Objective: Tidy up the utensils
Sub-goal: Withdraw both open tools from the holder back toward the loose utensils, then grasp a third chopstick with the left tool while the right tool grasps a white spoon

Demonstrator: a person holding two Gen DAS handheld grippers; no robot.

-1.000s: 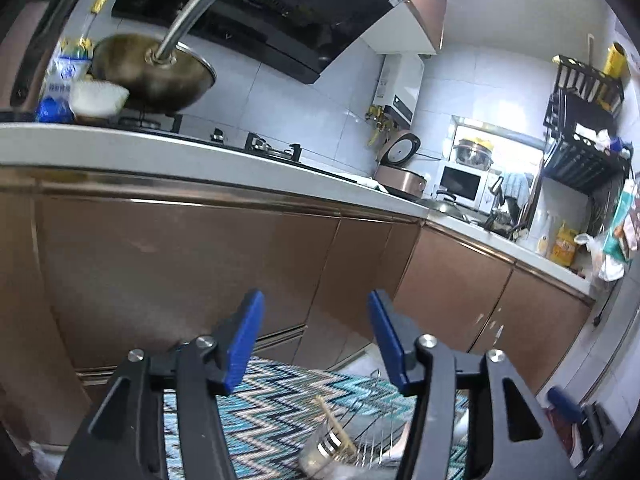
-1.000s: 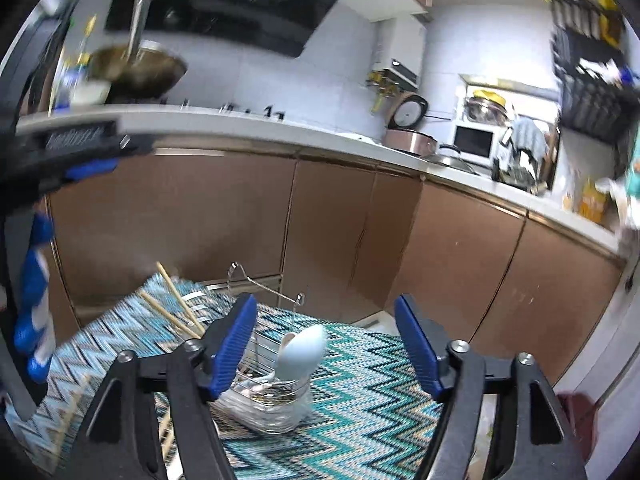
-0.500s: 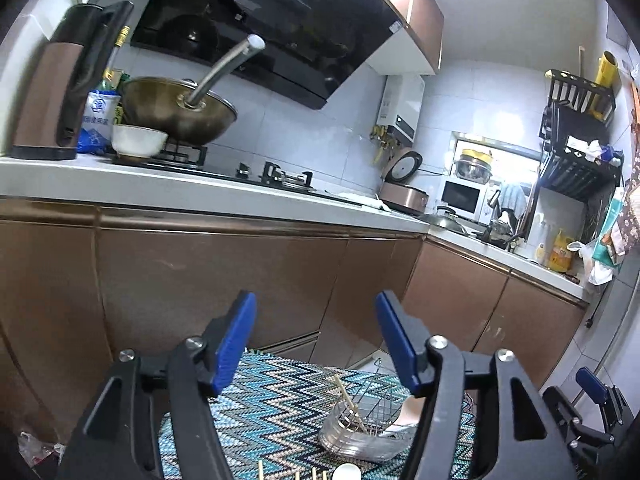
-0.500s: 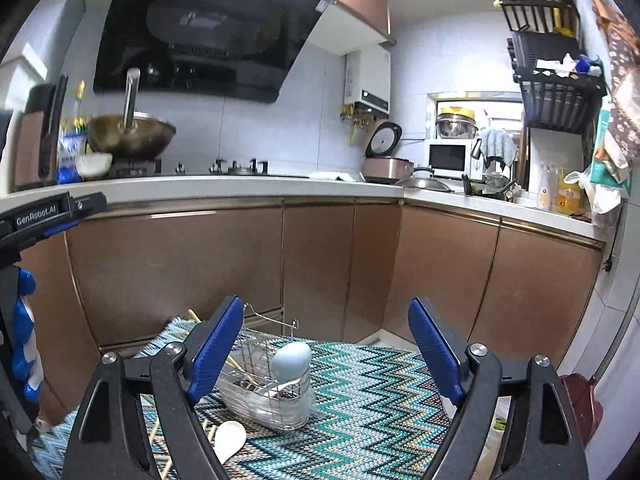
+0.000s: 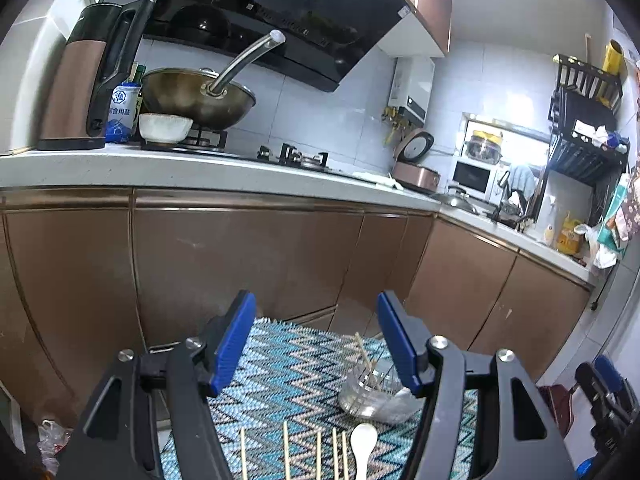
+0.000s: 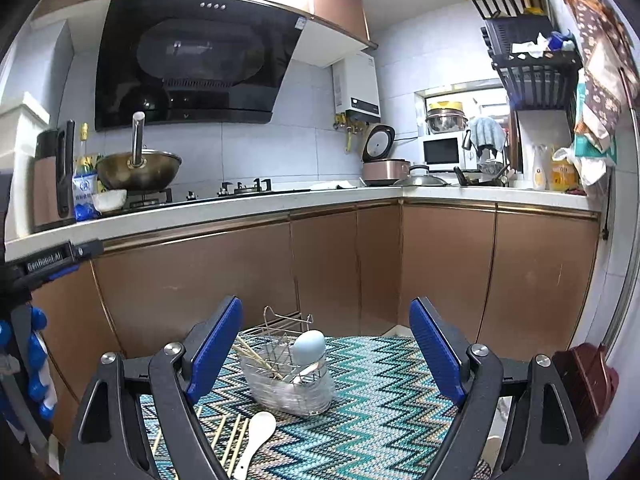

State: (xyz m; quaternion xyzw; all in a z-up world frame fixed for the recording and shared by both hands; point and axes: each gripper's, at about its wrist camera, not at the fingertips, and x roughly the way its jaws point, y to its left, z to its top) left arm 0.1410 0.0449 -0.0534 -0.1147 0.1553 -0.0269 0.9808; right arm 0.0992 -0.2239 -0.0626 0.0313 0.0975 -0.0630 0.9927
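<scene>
A wire utensil basket [image 6: 288, 376] stands on a zigzag-patterned mat [image 6: 380, 420]; it holds a light blue spoon [image 6: 309, 345] and some chopsticks. A white spoon [image 6: 256, 436] and several loose chopsticks [image 6: 224, 436] lie on the mat in front of it. My right gripper [image 6: 326, 352] is open and empty, above the mat, with the basket between its fingers in view. My left gripper [image 5: 316, 344] is open and empty; the basket [image 5: 372, 396], the white spoon [image 5: 362, 446] and chopsticks [image 5: 286, 452] show below it.
Brown kitchen cabinets [image 6: 320, 264] rise just behind the mat, topped by a white counter [image 6: 240, 208] with a wok [image 6: 138, 170], kettle and rice cooker. A dark red bin [image 6: 584, 380] stands at the right.
Both grippers have risen and pulled back, so the basket, white spoon and loose chopsticks now show lower and fuller. Both stayed open.
</scene>
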